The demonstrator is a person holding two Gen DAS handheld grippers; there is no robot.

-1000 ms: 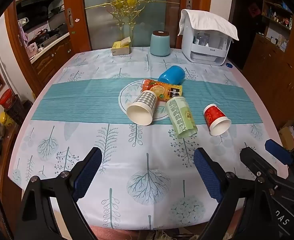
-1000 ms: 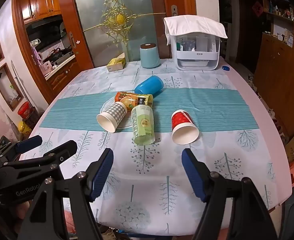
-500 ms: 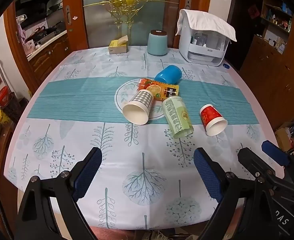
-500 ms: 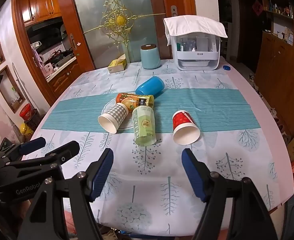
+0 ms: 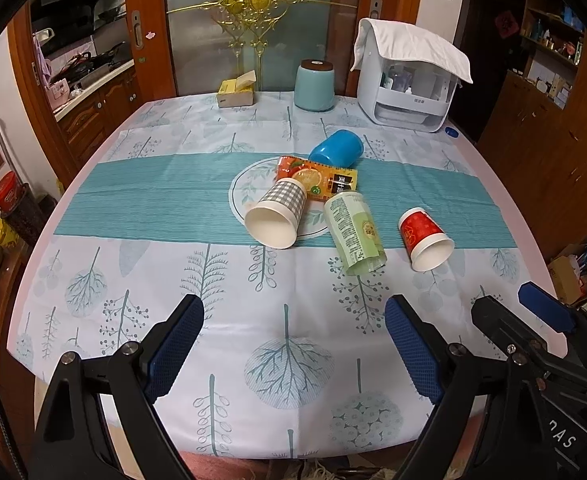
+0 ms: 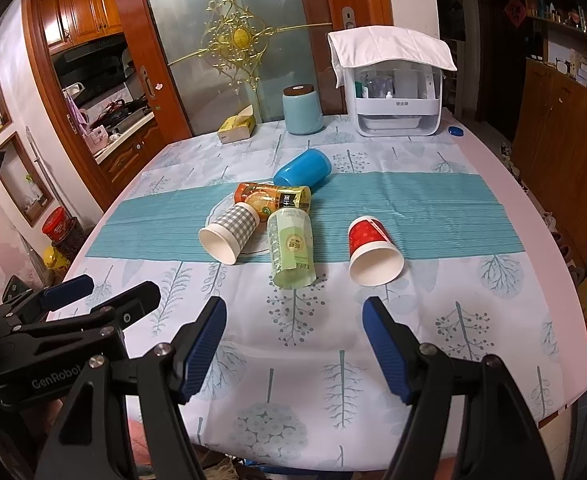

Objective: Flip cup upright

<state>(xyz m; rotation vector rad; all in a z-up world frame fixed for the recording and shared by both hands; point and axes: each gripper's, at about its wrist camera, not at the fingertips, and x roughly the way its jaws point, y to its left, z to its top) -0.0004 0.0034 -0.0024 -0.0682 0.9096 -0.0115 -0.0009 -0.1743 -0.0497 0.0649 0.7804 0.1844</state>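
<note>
Several cups lie on their sides at the table's middle: a grey checked paper cup (image 5: 277,212) (image 6: 229,228), a pale green cup (image 5: 353,232) (image 6: 291,246), a red paper cup (image 5: 425,236) (image 6: 373,248), a blue plastic cup (image 5: 335,148) (image 6: 303,168) and an orange juice-print cup (image 5: 317,178) (image 6: 273,198). My left gripper (image 5: 293,344) is open and empty over the near table edge, well short of the cups. My right gripper (image 6: 293,344) is open and empty, also near the front edge. The left gripper also shows in the right wrist view (image 6: 73,308).
At the far end of the table (image 5: 93,320) stand a light blue canister (image 5: 315,86), a yellow tissue box (image 5: 235,92) and a white dispenser under a cloth (image 5: 409,80). Wooden cabinets stand right, a kitchen doorway left.
Both grippers have drawn back and risen slightly, so the table and cups look a little farther away. Nothing on the table has moved.
</note>
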